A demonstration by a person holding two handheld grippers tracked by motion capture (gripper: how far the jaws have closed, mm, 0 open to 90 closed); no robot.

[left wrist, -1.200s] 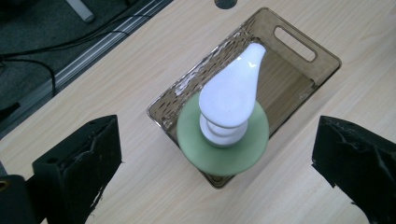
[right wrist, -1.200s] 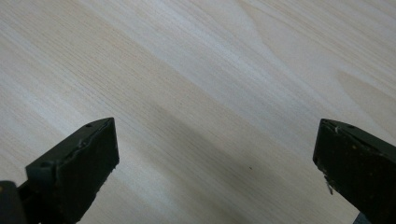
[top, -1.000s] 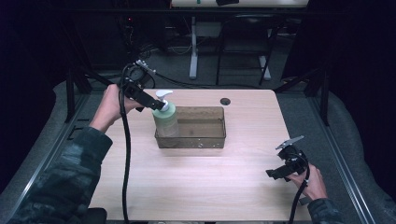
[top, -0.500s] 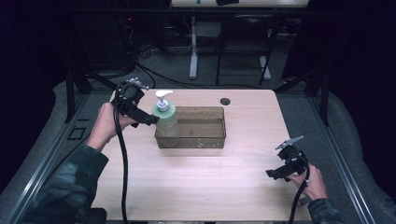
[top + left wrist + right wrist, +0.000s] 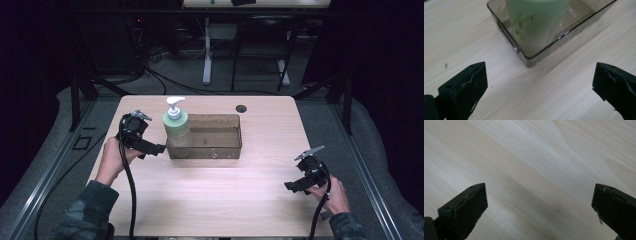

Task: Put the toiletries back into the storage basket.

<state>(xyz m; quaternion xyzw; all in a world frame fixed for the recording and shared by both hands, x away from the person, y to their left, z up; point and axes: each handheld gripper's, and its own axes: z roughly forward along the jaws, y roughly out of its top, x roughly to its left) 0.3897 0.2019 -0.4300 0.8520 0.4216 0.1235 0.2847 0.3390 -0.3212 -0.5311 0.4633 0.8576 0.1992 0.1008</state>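
Now released and set down: green soap bottle (image 5: 176, 126) upright inside the left end of the clear brown bin (image 5: 215, 145), white pump on top, no longer carried in the air. Seen close through the bin's wall (image 5: 541, 47) from the left gripper view. Backed off to just beside the bin's left end: left gripper (image 5: 159, 148), jaws spread wide, nothing between them. Unmoved near the front right corner of the wooden table (image 5: 225, 200): right gripper (image 5: 290, 185), jaws likewise wide apart over bare wood.

Light wooden table (image 5: 210, 200), bearing 1 clear tray (image 5: 220, 150) near its far left, soap bottle (image 5: 176, 125) inside.
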